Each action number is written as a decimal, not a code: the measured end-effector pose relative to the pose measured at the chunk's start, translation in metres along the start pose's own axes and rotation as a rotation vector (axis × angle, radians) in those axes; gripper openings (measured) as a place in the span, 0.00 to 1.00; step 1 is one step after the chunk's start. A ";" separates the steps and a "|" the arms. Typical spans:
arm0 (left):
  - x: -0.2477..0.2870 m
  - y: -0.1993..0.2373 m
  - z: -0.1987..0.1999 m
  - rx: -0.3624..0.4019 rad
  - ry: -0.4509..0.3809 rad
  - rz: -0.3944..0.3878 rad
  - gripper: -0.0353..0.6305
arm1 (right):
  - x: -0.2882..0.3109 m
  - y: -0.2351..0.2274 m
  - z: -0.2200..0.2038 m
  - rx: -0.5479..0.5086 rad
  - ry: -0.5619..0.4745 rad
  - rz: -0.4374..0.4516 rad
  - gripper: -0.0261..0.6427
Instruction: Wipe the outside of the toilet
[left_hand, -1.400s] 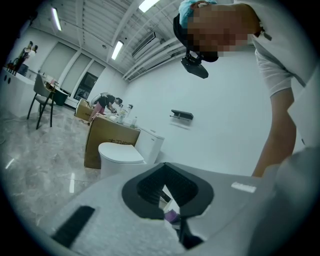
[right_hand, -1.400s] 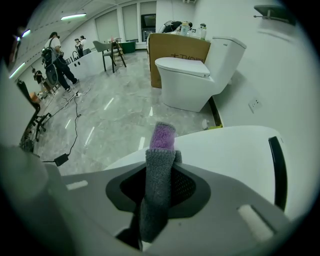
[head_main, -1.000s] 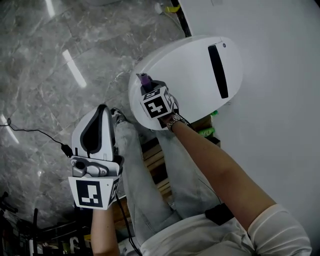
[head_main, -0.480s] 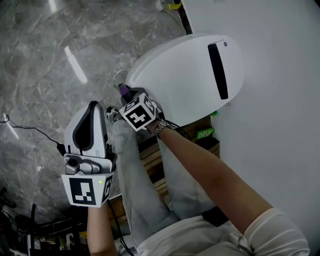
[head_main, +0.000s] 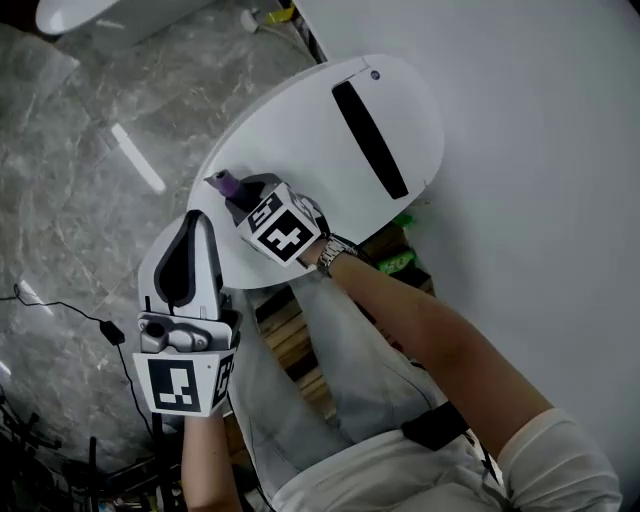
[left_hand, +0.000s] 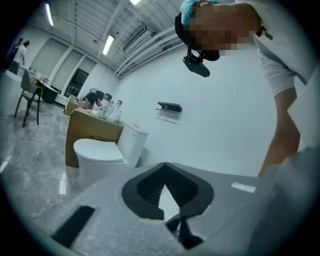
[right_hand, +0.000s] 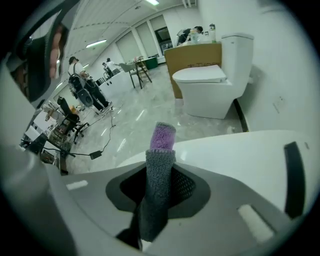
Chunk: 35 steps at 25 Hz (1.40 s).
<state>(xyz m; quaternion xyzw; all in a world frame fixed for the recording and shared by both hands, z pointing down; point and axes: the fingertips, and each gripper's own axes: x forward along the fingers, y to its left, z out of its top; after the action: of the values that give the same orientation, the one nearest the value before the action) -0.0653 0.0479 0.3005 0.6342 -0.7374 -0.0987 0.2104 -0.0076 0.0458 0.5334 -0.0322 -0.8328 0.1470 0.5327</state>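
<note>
Right gripper (head_main: 240, 196) at frame centre, arm outstretched, jaws clamped on cloth (right_hand: 160, 175). Left gripper (head_main: 192, 235) lower left, jaws together, empty.

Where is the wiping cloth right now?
The cloth is clamped in the right gripper, its purple tip by the toilet lid's front edge, centre-left in the head view.

The right gripper (head_main: 236, 196) has swept its cloth (head_main: 222, 183) from beyond the rim back onto the toilet lid (head_main: 320, 150)
</note>
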 end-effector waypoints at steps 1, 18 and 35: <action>0.013 -0.015 0.000 0.003 0.002 -0.018 0.06 | -0.014 -0.026 -0.005 0.021 -0.007 -0.022 0.18; 0.116 -0.100 -0.004 0.025 0.005 -0.038 0.06 | -0.194 -0.393 -0.046 0.087 0.100 -0.483 0.19; 0.079 -0.015 -0.021 0.028 0.152 -0.202 0.06 | -0.151 -0.369 -0.012 0.201 0.085 -0.577 0.16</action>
<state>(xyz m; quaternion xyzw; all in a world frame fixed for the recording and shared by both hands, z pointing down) -0.0517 -0.0296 0.3277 0.7138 -0.6529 -0.0608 0.2460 0.1058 -0.3353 0.5087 0.2523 -0.7660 0.0701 0.5871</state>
